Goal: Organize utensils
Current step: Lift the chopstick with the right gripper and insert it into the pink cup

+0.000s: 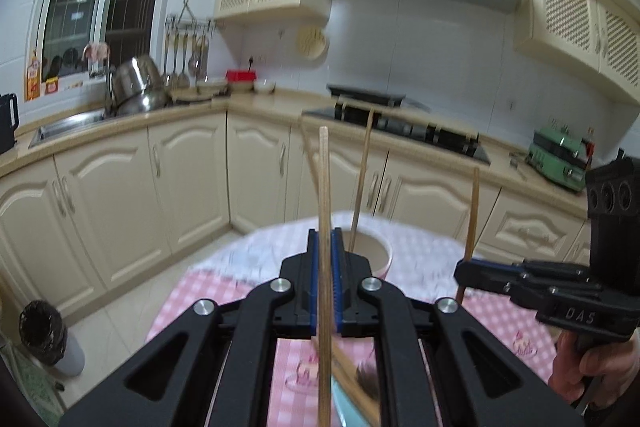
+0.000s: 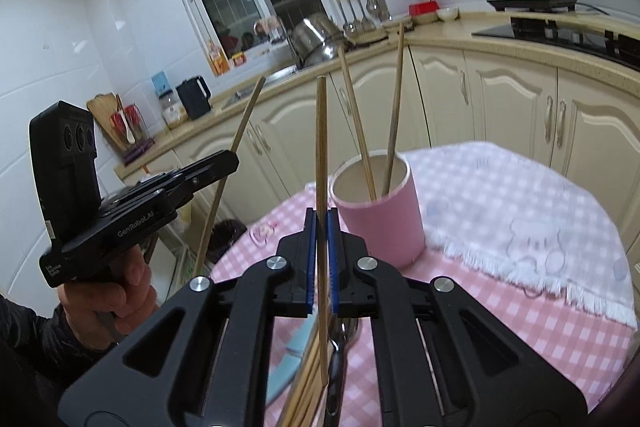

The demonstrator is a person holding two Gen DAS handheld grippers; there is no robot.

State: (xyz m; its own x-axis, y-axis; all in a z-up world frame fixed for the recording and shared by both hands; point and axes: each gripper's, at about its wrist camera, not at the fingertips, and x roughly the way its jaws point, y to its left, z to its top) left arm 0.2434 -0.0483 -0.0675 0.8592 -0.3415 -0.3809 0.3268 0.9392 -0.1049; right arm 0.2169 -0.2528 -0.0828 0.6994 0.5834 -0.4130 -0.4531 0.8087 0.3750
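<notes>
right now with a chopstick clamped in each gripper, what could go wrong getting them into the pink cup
1. The pink cup already holds two leaning chopsticks; an incoming stick could knock them or tip the cup.
2. Left gripper and right gripper each pinch a long chopstick upright; it may pivot.

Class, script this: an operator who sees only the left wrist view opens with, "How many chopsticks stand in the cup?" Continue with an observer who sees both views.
Observer: Two chopsticks lean in the pink cup, spreading apart at the top.
Operator: What still lies on the table?
Observer: A metal fork beside loose chopsticks, below the right gripper, whose jaws are shut on a held chopstick.
</notes>
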